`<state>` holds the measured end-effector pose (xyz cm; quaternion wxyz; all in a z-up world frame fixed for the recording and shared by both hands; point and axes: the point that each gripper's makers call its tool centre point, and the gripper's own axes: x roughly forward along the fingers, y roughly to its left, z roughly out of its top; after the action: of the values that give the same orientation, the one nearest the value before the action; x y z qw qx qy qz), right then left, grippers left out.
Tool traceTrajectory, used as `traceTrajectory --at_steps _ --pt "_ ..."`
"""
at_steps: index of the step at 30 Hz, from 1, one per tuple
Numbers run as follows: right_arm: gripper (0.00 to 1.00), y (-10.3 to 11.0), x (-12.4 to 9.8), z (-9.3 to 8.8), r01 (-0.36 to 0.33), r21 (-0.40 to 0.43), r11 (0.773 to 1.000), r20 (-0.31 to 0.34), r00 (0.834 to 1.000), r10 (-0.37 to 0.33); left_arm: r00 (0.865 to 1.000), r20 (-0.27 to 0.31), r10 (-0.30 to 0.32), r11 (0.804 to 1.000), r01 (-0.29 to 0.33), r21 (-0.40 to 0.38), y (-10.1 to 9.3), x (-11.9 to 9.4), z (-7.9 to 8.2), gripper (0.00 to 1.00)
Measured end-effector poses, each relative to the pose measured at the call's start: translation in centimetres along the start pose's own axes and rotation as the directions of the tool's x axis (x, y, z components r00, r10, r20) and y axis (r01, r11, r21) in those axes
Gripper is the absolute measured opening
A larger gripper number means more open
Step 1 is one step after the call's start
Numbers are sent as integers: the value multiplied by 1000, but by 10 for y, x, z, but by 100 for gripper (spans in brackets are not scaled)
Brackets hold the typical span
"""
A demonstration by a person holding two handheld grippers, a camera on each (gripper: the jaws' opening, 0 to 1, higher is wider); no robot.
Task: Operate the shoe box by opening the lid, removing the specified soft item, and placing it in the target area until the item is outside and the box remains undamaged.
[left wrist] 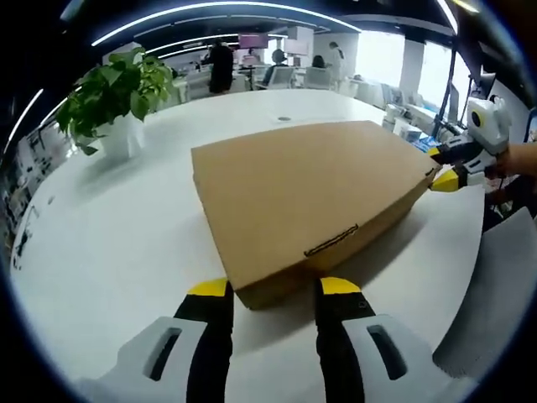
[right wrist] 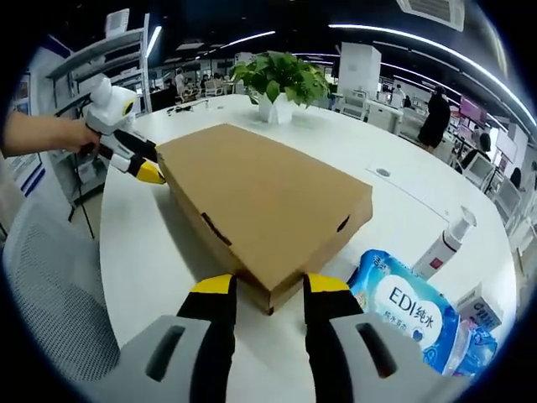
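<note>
Left gripper view: the closed shoe box (left wrist: 310,201) is lying flat on the white table (left wrist: 109,235), one corner sitting between the left gripper (left wrist: 275,290)'s parted jaws. Opposite, the right gripper (right wrist: 267,287) is straddling another corner, jaws apart, gripping nothing.

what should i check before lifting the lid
1. Lid shut: ok, the box lies closed and flat on the table.
2. Left tool at a corner: ok, jaws open either side of the near corner.
3. Right tool at the opposite corner: ok, jaws open, astride it.
4. Front tab free: cannot tell, the slot looks tucked.
5. Landing space: ok on the plant side; the wipes pack and bottle crowd the other side.
6. Box undamaged: ok, no dents seen.
</note>
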<state>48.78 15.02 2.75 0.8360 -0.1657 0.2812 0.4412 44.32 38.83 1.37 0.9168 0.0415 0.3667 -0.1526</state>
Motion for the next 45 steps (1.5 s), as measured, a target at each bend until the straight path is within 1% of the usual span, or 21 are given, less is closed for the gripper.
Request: traceTrajectory --at_steps 6,12,17,33,37,40,42,45 --pt "29 -11 6 4 10 4 1000 -4 1000 -10 1000 -3 -9 1000 9 7 7 12 10 37" --pt "29 -21 11 7 22 9 1000 -8 1000 -22 1000 -6 -19 1000 19 13 10 21 19 37" --pt "29 -28 15 10 25 5 1000 -13 1000 -25 1000 0 -22 1000 22 6 11 23 22 37" --pt "29 -30 17 11 33 9 999 -18 999 -33 1000 3 -24 1000 24 7 15 28 27 38" --pt "27 -30 12 9 39 21 999 -8 999 -39 1000 13 -20 1000 21 -20 15 26 27 38" --pt "30 -31 5 9 56 29 998 11 998 -57 1000 29 -9 1000 10 -21 15 21 27 43" --pt "32 -31 -3 7 66 24 998 19 998 -67 999 38 -12 999 13 -31 13 15 27 44" --pt "33 -33 -16 4 84 31 996 33 996 -85 998 58 -4 1000 6 -23 10 3 27 44"
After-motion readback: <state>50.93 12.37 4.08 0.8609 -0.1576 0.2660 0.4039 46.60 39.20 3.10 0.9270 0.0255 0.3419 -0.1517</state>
